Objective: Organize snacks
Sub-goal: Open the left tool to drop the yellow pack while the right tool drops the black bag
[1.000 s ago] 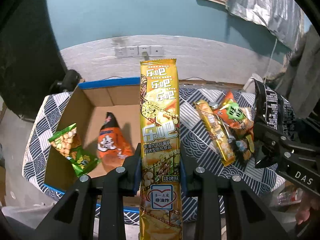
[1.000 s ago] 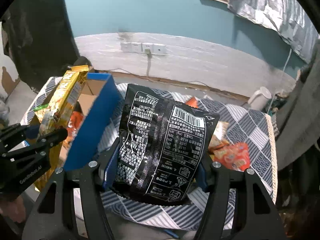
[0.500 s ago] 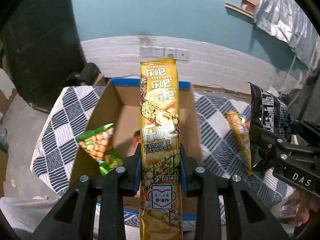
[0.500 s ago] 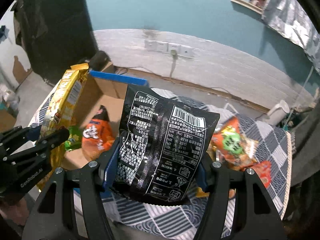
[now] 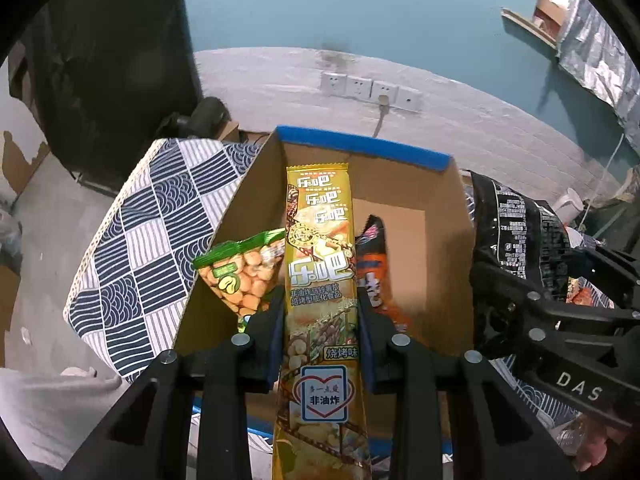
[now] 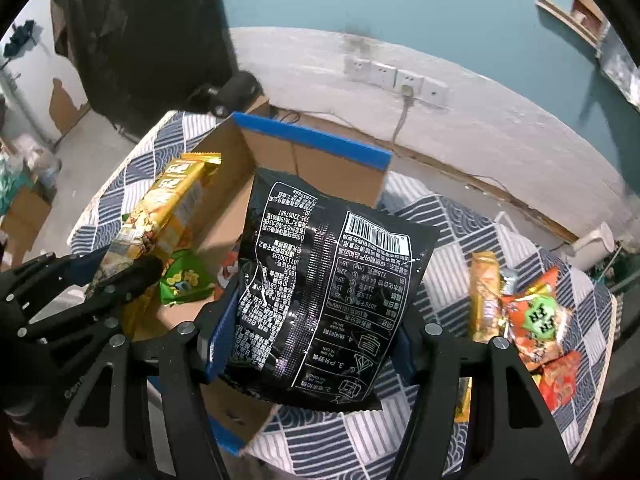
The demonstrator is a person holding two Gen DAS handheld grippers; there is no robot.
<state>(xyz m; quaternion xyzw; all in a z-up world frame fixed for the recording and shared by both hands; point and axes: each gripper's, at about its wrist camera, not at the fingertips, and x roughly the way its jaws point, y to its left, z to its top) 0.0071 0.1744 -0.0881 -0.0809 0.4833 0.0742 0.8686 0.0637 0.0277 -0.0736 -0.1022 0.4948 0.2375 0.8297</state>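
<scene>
My left gripper [image 5: 320, 312] is shut on a long yellow snack pack [image 5: 320, 264] and holds it upright over the open cardboard box [image 5: 448, 256] with blue rim. A green peanut bag [image 5: 240, 276] and an orange bag [image 5: 374, 276] lie inside the box. My right gripper [image 6: 310, 328] is shut on a black snack bag [image 6: 320, 304], held above the box's right side [image 6: 312, 160]. The left gripper with the yellow pack shows in the right wrist view [image 6: 168, 216]. The black bag shows in the left wrist view [image 5: 516, 240].
The box stands on a table with a blue-and-white patterned cloth [image 5: 148, 240]. Several loose snack packs [image 6: 528, 316] lie on the cloth to the right of the box. A wall with power sockets [image 5: 372, 90] is behind the table.
Both grippers have moved left with their packs, so the box now sits straight ahead under them. The loose snacks have slid to the right of view. Both grips are unchanged.
</scene>
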